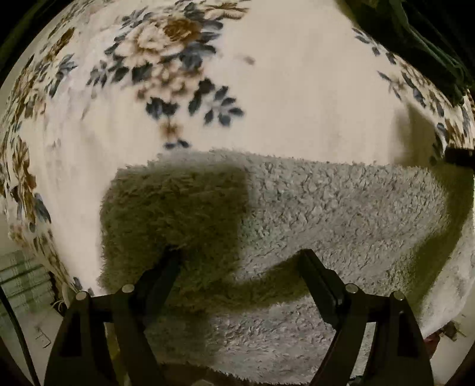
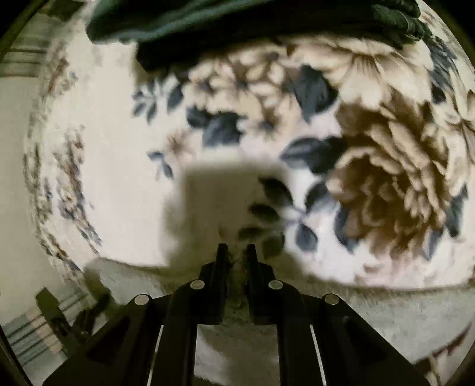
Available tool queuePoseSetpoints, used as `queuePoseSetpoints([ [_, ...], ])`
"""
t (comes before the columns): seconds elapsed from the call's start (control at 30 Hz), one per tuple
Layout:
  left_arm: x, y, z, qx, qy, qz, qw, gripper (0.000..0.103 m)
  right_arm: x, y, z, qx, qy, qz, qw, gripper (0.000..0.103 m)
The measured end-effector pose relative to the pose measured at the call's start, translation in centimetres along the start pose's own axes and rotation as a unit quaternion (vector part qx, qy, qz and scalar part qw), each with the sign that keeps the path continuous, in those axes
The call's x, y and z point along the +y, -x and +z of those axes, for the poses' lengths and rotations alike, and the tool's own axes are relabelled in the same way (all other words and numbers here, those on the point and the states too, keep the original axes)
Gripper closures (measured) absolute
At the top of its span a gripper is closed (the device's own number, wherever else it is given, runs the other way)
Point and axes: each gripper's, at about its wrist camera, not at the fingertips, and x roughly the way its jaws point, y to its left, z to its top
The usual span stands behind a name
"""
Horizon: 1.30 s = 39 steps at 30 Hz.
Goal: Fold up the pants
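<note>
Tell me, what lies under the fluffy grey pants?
The floral blanket shows all around the pants, so they lie on it. What is directly beneath them is covered.

Dark garment (image 2: 237,26) cropped, blurred

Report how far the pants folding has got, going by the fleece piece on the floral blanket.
Done: the fluffy grey pants lie on the floral blanket as a compact block with a straight far edge, apparently already folded. In hand: the right gripper is nearly closed at that edge, pinching fleece; the left gripper is open over the pants. Left: probably a further fold. Dark green fabric lies beyond.
</note>
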Motion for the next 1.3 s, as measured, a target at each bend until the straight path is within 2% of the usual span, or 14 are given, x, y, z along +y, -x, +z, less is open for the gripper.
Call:
queuePoseSetpoints([
  [0.1,-0.1,0.4,0.3,0.002,0.001,-0.002,1.0000,0.021,-2.0,0.3,0.5,0.017,0.006,0.035,0.999,0.084],
  [0.17,-0.4,0.7,0.4,0.000,0.005,-0.006,1.0000,0.021,-2.9,2.0,-0.2,-0.015,-0.011,0.070,0.997,0.065],
  [0.23,-0.1,1.2,0.8,-0.004,0.007,-0.009,0.9999,0.021,-4.2,3.0,-0.2,-0.028,-0.034,0.057,0.997,0.034],
  [0.27,-0.1,1.5,1.0,-0.006,0.008,-0.010,0.9999,0.021,-5.5,3.4,-0.1,-0.022,-0.048,0.052,0.997,0.033],
  [0.4,-0.5,2.5,1.8,-0.014,0.004,-0.012,0.9998,0.021,-6.2,0.3,-1.5,0.068,-0.029,0.061,0.995,0.033],
  [0.47,-1.0,2.7,2.1,-0.016,-0.001,-0.013,0.9998,0.021,-5.4,-0.3,-3.2,0.065,0.026,0.020,0.997,0.035],
  [0.6,-2.2,3.1,2.2,-0.015,-0.006,-0.013,0.9998,0.021,-3.5,-0.7,-8.0,0.093,0.112,0.036,0.989,0.035],
  [0.73,-2.4,3.0,2.1,-0.010,-0.012,-0.012,0.9998,0.021,-3.4,-2.2,-11.1,0.128,0.141,0.045,0.981,0.035],
  [0.97,-4.3,3.6,2.2,-0.004,-0.017,-0.016,0.9997,0.021,-5.0,0.5,-7.0,0.047,0.093,0.128,0.986,0.035],
  [1.0,-4.6,3.7,2.1,-0.003,-0.016,-0.018,0.9997,0.021,-4.9,0.2,-6.4,0.045,0.087,0.136,0.986,0.037],
  [1.07,-4.7,3.4,2.2,-0.004,-0.015,-0.020,0.9997,0.021,-4.8,-0.1,-5.3,0.038,0.087,0.125,0.988,0.083],
  [1.1,-4.9,3.4,2.2,-0.005,-0.015,-0.020,0.9997,0.021,-4.5,-0.3,-4.7,0.035,0.088,0.102,0.990,0.091],
  [1.2,-4.9,3.0,2.3,-0.004,-0.015,-0.024,0.9996,0.021,-5.5,1.7,-2.7,-0.028,0.060,0.085,0.994,0.091],
  [1.3,-4.8,2.3,2.2,-0.002,-0.016,-0.026,0.9995,0.021,-6.9,1.2,-2.1,-0.003,0.040,0.089,0.995,0.088],
])
